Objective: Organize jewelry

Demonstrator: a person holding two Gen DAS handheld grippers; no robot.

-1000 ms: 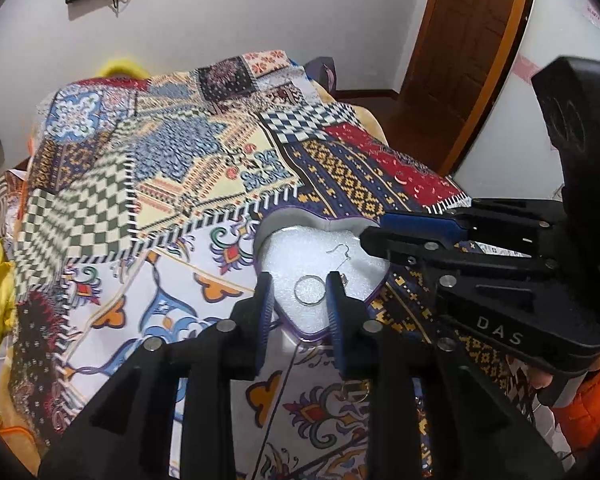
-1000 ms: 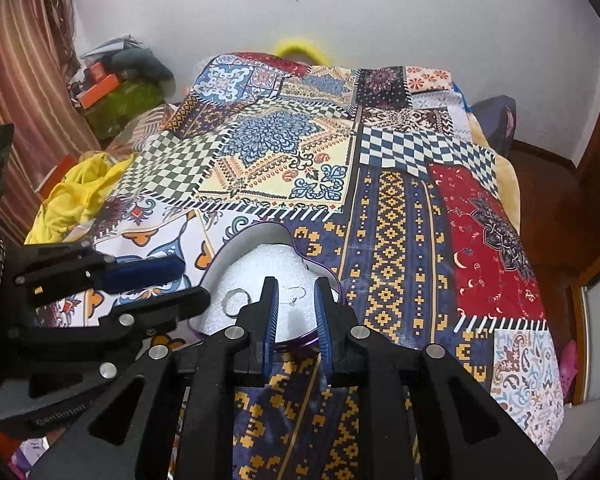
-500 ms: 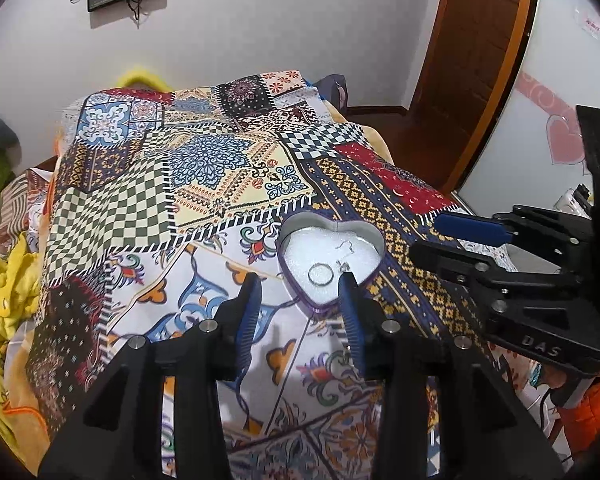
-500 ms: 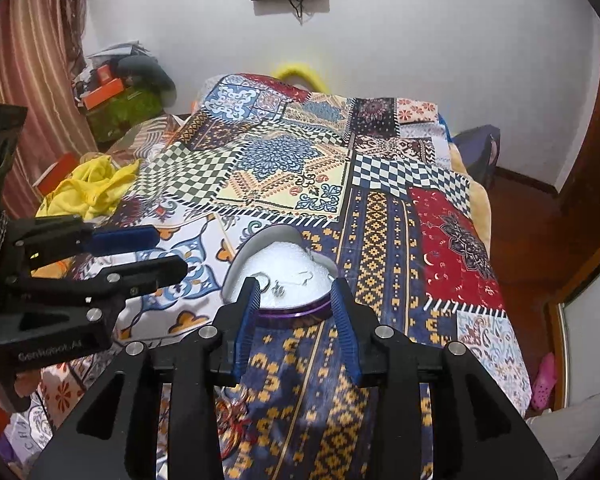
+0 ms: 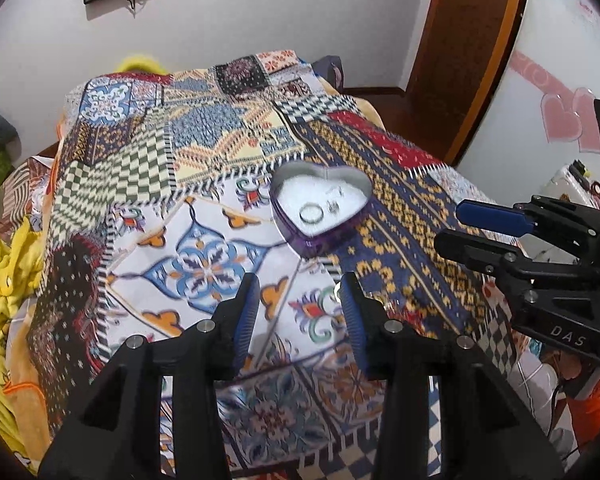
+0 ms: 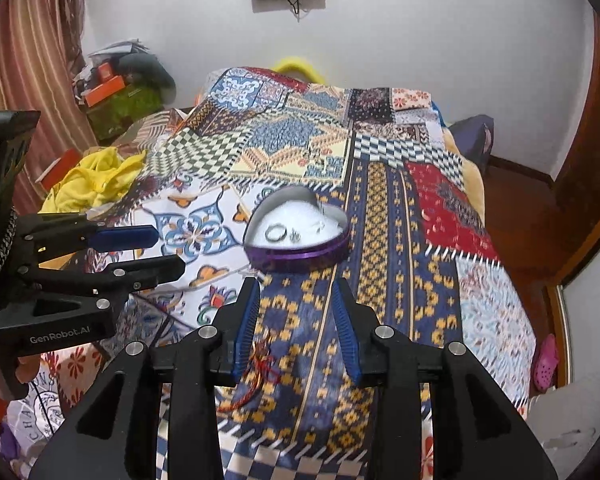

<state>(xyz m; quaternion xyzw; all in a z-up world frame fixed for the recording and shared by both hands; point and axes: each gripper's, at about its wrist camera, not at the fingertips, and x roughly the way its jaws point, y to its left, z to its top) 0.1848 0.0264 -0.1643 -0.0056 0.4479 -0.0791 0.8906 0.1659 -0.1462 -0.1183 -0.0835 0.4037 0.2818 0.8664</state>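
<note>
A purple heart-shaped box with white lining lies open on the patchwork bedspread. Inside it rest a silver ring and a small earring. My left gripper hovers short of the box, its jaws open with only the bedspread showing between them. In the right wrist view the same box holds the ring and the earring pieces. My right gripper is open just in front of it and holds nothing. A red thread piece lies on the cloth beneath its fingers.
The bed fills the middle of the room. Yellow cloth is piled at its left side, with cluttered boxes behind. A wooden door stands at the right, and a pink shoe lies on the floor there.
Both grippers have pulled back from the heart box, which now sits farther ahead. Both pairs of jaws have widened. The ring and earring stay in the box.
</note>
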